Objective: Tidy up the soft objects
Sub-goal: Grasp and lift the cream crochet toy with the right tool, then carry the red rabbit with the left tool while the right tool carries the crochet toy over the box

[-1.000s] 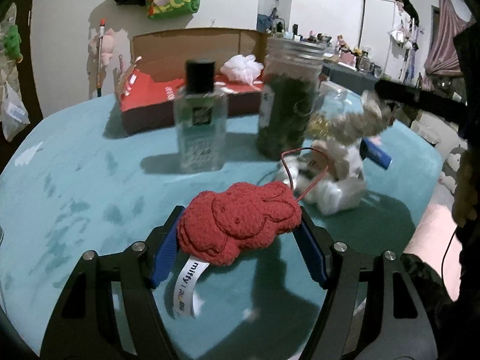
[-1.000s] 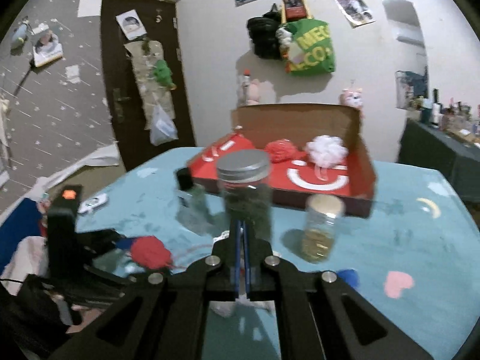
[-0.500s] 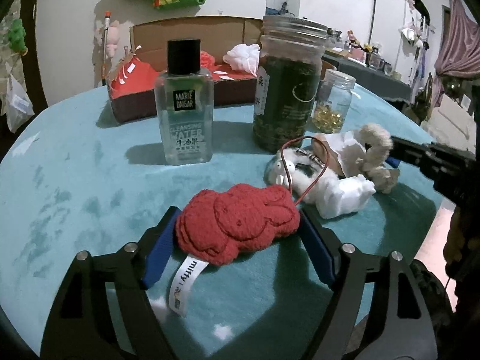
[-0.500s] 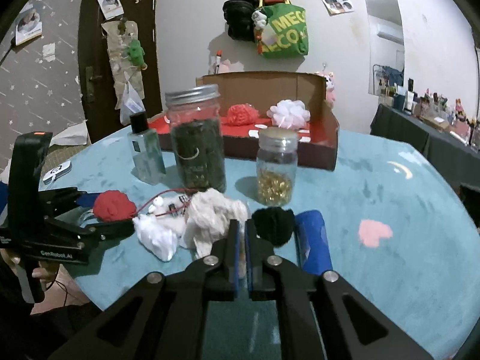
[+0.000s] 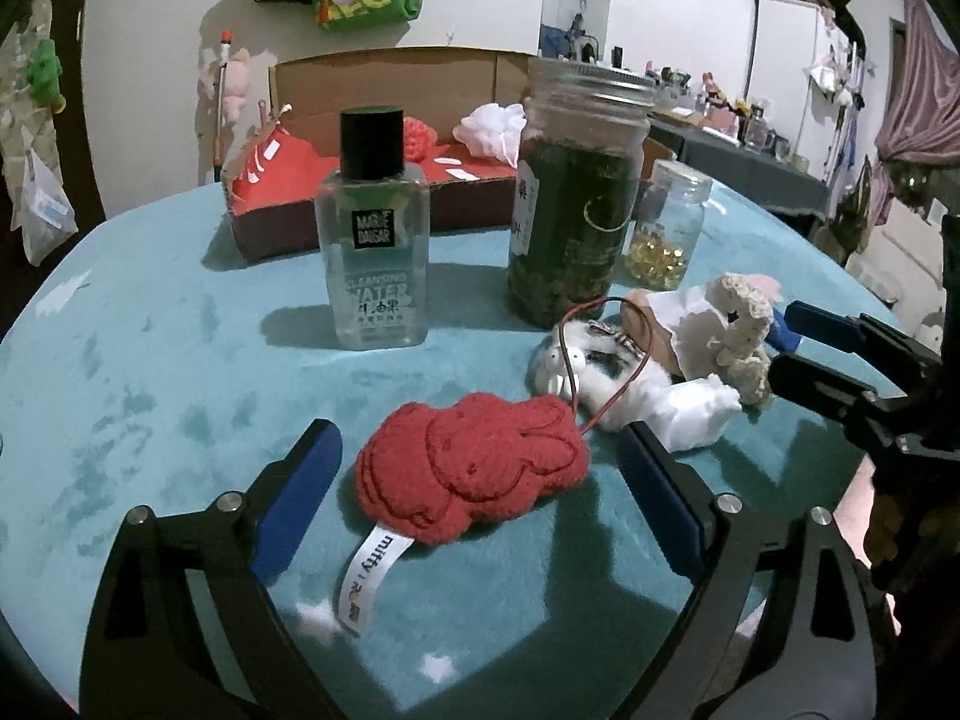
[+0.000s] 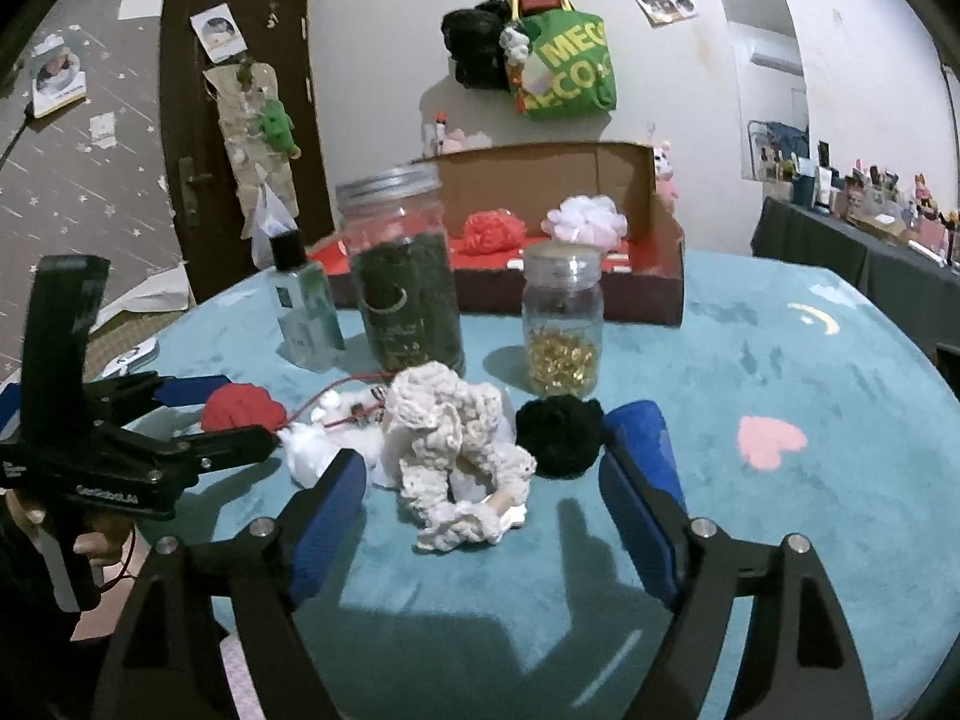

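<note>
Left gripper [image 5: 474, 480] spreads its fingers wide around the red knitted bunny [image 5: 471, 471] on the teal counter [image 5: 150, 360], gripping nothing. Right gripper [image 6: 483, 516] likewise gapes around the cream crochet toy [image 6: 450, 444]. Best to close squarely on each plush body, avoiding the red cord [image 5: 606, 354], then carry toward the cardboard box [image 6: 600, 222] at 12 o'clock.

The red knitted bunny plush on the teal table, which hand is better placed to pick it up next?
Left. The left tool is open with the red knitted bunny plush lying between its blue pads. The right tool is open around the cream crocheted toy instead, farther from the plush.
</note>
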{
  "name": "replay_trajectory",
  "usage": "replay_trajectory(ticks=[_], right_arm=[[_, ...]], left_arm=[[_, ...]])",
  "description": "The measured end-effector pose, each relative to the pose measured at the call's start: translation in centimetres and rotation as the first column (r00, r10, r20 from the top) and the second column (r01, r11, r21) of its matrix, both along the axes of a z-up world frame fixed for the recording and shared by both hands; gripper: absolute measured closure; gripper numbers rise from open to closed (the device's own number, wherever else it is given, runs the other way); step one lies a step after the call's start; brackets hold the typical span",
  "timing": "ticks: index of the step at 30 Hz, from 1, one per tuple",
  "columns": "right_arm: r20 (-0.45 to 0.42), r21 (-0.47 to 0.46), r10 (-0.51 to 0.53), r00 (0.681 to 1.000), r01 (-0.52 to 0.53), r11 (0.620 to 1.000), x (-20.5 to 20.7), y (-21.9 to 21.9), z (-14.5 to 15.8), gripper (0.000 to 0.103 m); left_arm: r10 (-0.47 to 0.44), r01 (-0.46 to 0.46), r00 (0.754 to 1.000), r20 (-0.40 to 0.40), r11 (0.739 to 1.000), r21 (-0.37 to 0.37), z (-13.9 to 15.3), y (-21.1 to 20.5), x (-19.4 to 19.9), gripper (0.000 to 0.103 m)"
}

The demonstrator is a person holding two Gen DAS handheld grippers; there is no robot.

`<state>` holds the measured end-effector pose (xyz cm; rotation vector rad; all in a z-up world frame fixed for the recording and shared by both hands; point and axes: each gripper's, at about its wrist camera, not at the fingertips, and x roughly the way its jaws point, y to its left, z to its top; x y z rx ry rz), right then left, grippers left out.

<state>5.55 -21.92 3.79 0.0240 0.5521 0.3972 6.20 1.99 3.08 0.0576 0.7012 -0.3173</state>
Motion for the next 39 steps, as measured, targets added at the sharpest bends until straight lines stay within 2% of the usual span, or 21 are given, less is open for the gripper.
replay_trajectory(ticks=[4,5,7,8,9,11,15,21,39], right_arm=[[-0.028,0.005,-0.020,0.999,0.020,1.000,0.7,0.2,-0.9,0.021],[-0.032,0.001,-0.019,0.999,0.019,1.000,0.9,0.3,-1.1,0.025],[-0.033,-0.009,-0.015,0.999,0.014,1.000,1.0,0.6,-1.4,0.039],[-0.036,-0.006,-0.006,0.999,0.005,1.000,1.0,0.7,-1.5,0.051],[-0.042,0.001,0.007,0.999,-0.007,1.000,1.1,0.8,-1.6,0.061],[-0.031,0.004,0.020,0.999,-0.020,1.000,0.9,1.0,-1.6,0.067],[0.010,-0.019,0.021,1.000,-0.021,1.000,0.2,1.2,-1.1,0.068],[0.015,0.013,0.019,1.000,-0.019,1.000,0.2,0.7,0.0,0.069],[0.068,0.030,-0.022,0.997,0.020,0.999,1.7,-1.4,3.8,0.069]], left_arm=[[0.017,-0.016,1.000,-0.009,0.999,0.039,-0.3,-0.5,0.4,0.010],[0.021,-0.020,1.000,-0.013,0.999,0.047,-0.5,-0.6,0.5,0.010],[0.028,-0.027,0.999,-0.018,0.998,0.055,-0.7,-0.6,0.7,0.022],[0.027,-0.026,0.999,-0.017,0.998,0.053,-0.7,-0.6,0.7,0.033],[0.024,-0.023,1.000,-0.019,0.999,0.048,-0.8,-0.6,0.7,0.033],[0.019,-0.018,0.999,-0.027,0.999,0.038,-0.8,-0.5,0.8,0.034],[0.006,-0.005,1.000,-0.014,0.999,0.037,-0.6,-0.4,0.4,0.034],[0.012,-0.012,1.000,0.003,1.000,0.022,0.3,0.0,0.1,0.034],[0.045,-0.045,0.991,0.122,0.999,-0.005,6.1,1.7,-0.1,0.034]])
